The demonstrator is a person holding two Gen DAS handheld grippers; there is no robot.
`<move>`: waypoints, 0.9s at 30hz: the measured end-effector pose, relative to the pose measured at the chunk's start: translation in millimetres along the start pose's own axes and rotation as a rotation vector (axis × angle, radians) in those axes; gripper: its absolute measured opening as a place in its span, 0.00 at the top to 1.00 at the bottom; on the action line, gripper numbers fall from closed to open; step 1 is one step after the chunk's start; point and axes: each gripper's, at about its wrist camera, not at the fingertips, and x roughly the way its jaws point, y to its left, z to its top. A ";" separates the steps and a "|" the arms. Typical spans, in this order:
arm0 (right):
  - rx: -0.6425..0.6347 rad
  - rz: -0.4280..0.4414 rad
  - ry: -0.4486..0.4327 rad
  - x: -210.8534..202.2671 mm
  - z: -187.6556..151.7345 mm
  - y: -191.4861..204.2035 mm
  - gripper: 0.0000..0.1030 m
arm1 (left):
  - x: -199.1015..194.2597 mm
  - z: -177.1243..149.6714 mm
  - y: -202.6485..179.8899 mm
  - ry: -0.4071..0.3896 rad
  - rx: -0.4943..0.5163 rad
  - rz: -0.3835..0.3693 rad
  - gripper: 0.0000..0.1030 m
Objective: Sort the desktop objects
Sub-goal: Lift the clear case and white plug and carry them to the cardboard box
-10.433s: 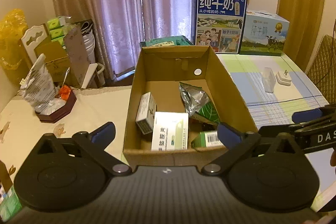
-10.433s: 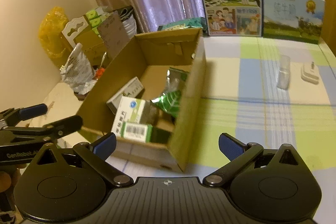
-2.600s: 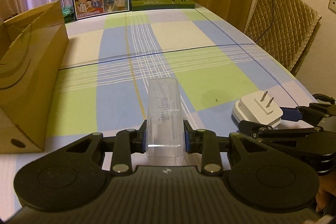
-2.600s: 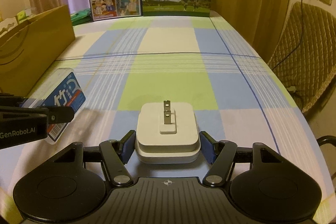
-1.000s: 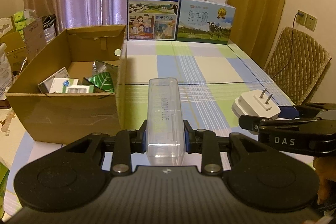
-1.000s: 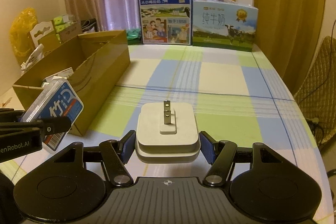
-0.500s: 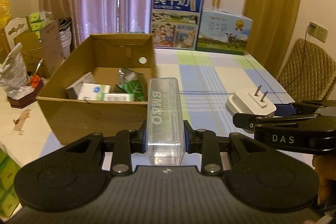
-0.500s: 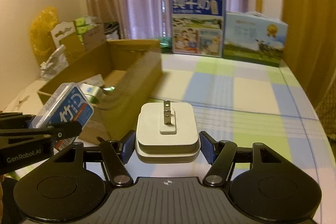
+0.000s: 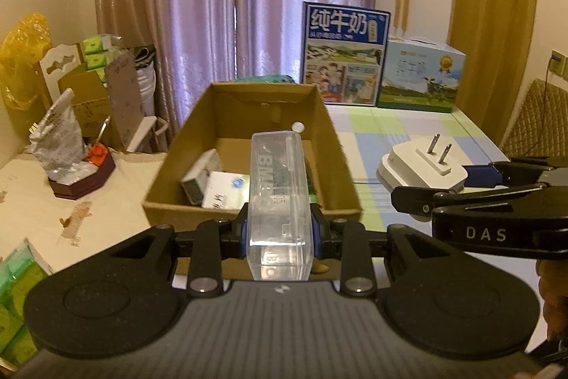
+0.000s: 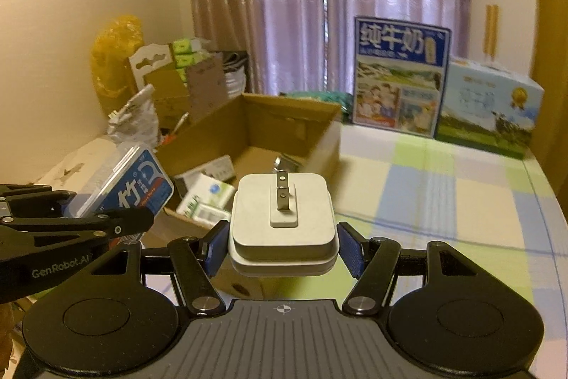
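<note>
Left of the cardboard box (image 9: 245,201), the cream surface (image 9: 32,201) is lying open beside a dark tray of foil packets (image 9: 76,166). The left hand-held gripper (image 9: 277,233) is hovering at the cardboard box's near rim, its blue pads clamping a clear plastic case (image 9: 277,194) by its sides; raised letters "BM" are showing through it, the rest unreadable, and from the right wrist view its blue label (image 10: 142,187) is showing a large Chinese character. The case is hiding part of the box's contents; white packets (image 9: 213,180) inside are too blurred to read. Right of the cardboard box, the checked tabletop (image 10: 443,201) is running bare to its far edge. There, the right hand-held gripper (image 10: 284,247) is squeezing a white plug adapter (image 10: 284,222), prongs up, held off the tabletop. "DAS" is reading on the right one's arm, "GenRobot.AI" on the left's. Behind the cardboard box, a blue milk carton (image 9: 344,55) is reading "纯牛奶"; a paler carton (image 9: 419,73) is standing beside it.
</note>
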 end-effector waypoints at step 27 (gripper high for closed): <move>-0.035 0.003 -0.007 74.8 57.8 2.2 0.40 | 68.7 48.0 44.0 0.016 0.038 -0.010 0.75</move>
